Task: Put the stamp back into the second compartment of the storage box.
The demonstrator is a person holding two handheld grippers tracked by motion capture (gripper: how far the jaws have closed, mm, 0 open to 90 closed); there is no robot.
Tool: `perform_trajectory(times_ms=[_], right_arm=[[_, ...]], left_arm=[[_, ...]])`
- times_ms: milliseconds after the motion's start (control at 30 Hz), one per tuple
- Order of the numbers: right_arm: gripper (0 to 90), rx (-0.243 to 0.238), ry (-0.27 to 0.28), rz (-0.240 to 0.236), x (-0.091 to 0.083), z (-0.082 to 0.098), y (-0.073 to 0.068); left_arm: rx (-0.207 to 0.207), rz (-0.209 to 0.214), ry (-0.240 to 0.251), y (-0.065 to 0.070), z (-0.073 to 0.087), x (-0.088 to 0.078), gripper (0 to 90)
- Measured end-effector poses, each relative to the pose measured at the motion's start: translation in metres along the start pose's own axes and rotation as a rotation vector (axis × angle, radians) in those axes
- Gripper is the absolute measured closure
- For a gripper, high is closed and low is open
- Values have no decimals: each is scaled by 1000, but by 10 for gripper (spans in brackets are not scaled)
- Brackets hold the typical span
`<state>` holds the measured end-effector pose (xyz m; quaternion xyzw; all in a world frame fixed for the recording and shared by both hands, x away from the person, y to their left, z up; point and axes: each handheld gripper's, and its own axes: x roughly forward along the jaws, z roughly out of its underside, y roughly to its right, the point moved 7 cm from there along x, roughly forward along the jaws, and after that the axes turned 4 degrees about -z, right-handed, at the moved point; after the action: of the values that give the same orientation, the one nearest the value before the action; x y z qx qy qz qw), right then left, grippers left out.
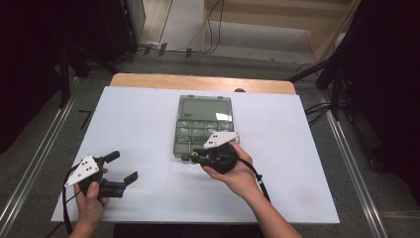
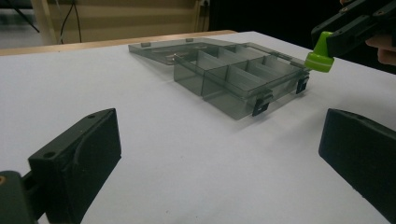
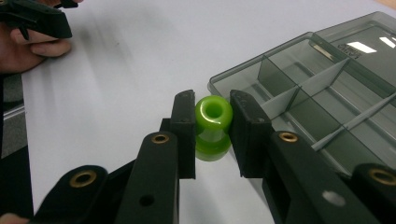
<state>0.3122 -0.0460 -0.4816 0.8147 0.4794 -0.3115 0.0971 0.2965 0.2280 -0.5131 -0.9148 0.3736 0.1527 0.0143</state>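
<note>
The right gripper (image 3: 212, 133) is clamped on a green spool-shaped bead (image 3: 213, 126), holding it just off the near corner of the open, smoky-grey compartment box (image 1: 184, 130) on the white desk (image 1: 133, 124). The left gripper (image 1: 121, 168) rests well apart to the left, its jaws spread wide with nothing between them. The bead is gripped only by its rounded sides, so it could twist out, and a release too near the box wall or a divider might send it rolling across the desk.

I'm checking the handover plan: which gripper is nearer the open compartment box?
Right. The right gripper, shut on the green spool, hangs at the compartment box's near edge; the left gripper sits open, well off to its left.
</note>
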Motion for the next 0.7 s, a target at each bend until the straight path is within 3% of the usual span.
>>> perform_trajectory(times_ms=[700], right_arm=[[706,5,14,25,0,-18,15]], left_arm=[[-1,1,0,0,0,0,0]])
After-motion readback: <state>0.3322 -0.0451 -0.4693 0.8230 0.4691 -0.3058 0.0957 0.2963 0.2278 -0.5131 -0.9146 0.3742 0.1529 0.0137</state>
